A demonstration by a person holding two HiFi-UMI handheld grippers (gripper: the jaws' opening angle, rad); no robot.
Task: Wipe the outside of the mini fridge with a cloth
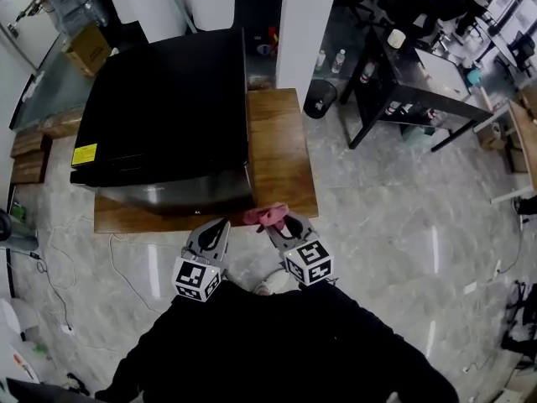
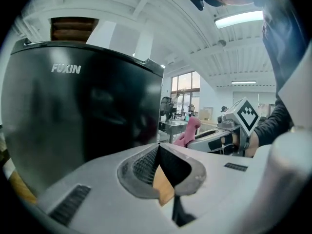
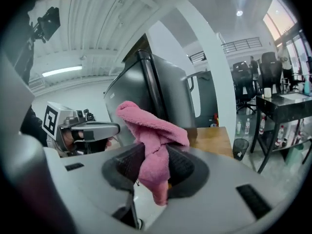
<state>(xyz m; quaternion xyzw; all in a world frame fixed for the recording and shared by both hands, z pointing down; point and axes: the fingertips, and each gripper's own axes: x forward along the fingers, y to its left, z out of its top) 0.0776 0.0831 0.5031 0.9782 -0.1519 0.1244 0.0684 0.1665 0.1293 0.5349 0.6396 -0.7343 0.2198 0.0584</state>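
The black mini fridge (image 1: 164,107) stands on a low wooden platform (image 1: 281,154); its glossy door with a white brand name fills the left gripper view (image 2: 83,106), and its side edge shows in the right gripper view (image 3: 151,96). A pink cloth (image 1: 267,216) is pinched in my right gripper (image 1: 281,222), just off the fridge's front right corner; it bunches up above the jaws (image 3: 151,140). My left gripper (image 1: 214,229) is shut and empty, in front of the fridge door (image 2: 158,155).
A white pillar (image 1: 298,23) rises behind the platform. To the right stand a dark desk (image 1: 419,70) and a black bin (image 1: 319,99). A cardboard box (image 1: 88,49) sits at the back left. Cables trail over the marble floor (image 1: 394,217) at left.
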